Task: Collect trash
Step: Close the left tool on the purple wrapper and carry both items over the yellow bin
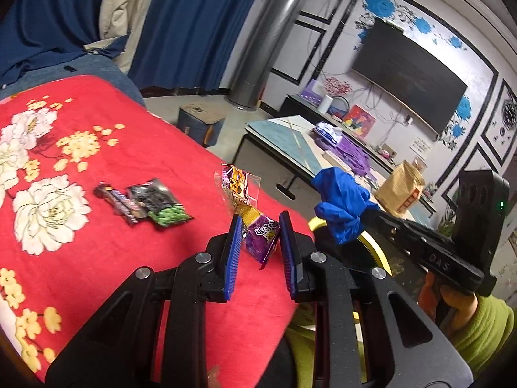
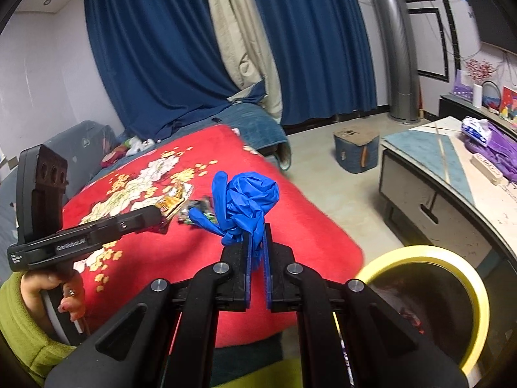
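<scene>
My left gripper (image 1: 260,226) is shut on a purple and gold snack wrapper (image 1: 255,226) and holds it above the red floral blanket (image 1: 97,252). A dark candy bar wrapper (image 1: 118,203) and a black and green packet (image 1: 160,202) lie on the blanket to its left. My right gripper (image 2: 257,236) is shut on a crumpled blue glove (image 2: 245,199), also in the left wrist view (image 1: 342,207). A yellow-rimmed bin (image 2: 452,278) stands lower right of it. The left gripper with its wrapper (image 2: 173,205) shows at left.
A low table (image 2: 436,174) with purple bags (image 2: 494,148) stands right of the bed. A blue stool (image 2: 355,152) sits on the floor. A brown paper bag (image 1: 400,190) is on the table. Blue curtains (image 2: 161,48) hang behind.
</scene>
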### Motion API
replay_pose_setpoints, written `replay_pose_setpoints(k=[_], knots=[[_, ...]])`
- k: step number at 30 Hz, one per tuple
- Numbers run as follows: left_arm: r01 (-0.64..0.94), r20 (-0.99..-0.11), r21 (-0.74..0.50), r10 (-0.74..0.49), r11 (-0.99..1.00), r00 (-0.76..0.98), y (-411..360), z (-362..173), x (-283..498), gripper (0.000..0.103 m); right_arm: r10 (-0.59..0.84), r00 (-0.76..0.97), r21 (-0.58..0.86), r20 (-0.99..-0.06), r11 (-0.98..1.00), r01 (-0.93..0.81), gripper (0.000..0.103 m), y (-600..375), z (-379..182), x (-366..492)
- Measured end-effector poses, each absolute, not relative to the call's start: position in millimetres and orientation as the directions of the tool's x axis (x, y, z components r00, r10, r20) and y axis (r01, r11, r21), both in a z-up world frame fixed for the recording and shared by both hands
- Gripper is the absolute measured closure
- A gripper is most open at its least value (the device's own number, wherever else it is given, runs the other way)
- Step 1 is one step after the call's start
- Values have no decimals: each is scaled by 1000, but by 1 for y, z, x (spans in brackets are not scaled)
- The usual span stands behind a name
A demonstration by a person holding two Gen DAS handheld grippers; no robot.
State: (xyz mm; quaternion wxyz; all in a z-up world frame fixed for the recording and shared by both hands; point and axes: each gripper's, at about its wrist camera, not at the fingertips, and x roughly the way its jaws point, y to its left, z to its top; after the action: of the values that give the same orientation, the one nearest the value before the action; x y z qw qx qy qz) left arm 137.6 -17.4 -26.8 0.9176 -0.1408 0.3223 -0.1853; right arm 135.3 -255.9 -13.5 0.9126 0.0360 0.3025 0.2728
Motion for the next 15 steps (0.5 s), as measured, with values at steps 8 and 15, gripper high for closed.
replay_pose_setpoints(k=[8,15], knots=[[332,-545,-363,-488,871,682,-56,-29,137,86,450,711,233,-540,892,-387,97,-303,-21,135],[392,-551,-346,-523,852,650,-90,-31,138,86,395,741,248,-544,918,-308,97,-337,-28,133]])
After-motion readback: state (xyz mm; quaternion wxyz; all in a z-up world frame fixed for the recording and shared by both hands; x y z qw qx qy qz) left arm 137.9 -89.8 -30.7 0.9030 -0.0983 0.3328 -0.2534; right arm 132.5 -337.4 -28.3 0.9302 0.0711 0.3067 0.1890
